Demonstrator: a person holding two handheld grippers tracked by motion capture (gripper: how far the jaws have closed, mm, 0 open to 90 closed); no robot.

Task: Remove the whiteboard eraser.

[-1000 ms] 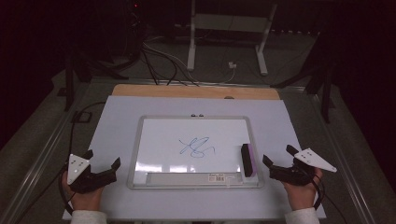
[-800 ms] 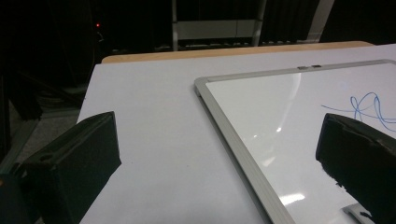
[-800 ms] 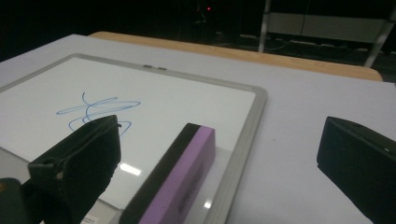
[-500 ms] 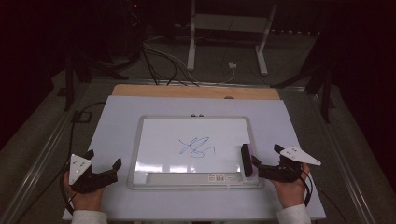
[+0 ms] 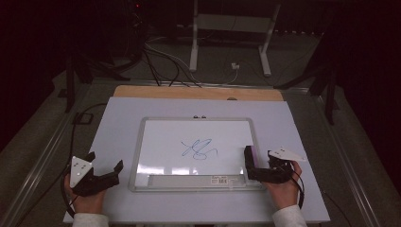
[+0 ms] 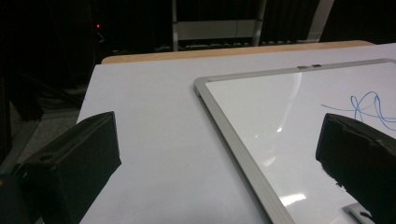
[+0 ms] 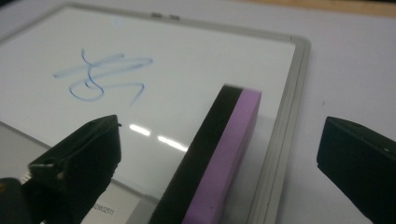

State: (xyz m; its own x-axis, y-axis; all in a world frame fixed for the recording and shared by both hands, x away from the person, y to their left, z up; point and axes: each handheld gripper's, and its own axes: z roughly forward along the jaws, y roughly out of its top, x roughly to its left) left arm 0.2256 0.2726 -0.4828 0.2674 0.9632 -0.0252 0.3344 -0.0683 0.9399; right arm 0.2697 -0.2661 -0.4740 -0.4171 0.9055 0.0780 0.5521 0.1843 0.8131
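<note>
A white-framed whiteboard [image 5: 198, 118] lies flat on the table with a blue scribble [image 5: 198, 149] in its middle. A black and purple eraser [image 5: 249, 158] rests on edge along the board's right rim. My right gripper [image 5: 252, 171] sits at the eraser's near end. In the right gripper view the eraser [image 7: 205, 158] stands between the jaws of the right gripper [image 7: 222, 128]. The jaws have just been closing a little, but gaps remain on both sides, so it is open. My left gripper [image 5: 105, 161] rests open left of the board with nothing between its fingers [image 6: 84, 149].
The board lies on a white table cover [image 5: 118, 123] with a wooden strip [image 5: 198, 92] along the far edge. Behind the table, cables [image 5: 161, 56] and the legs of a white stand [image 5: 194, 47] lie on a dark floor. A label strip [image 5: 222, 179] runs along the board's near rim.
My right gripper has moved left, from beside the board to the eraser's near end, so its jaws now straddle the eraser. The left gripper has stayed where it was.
</note>
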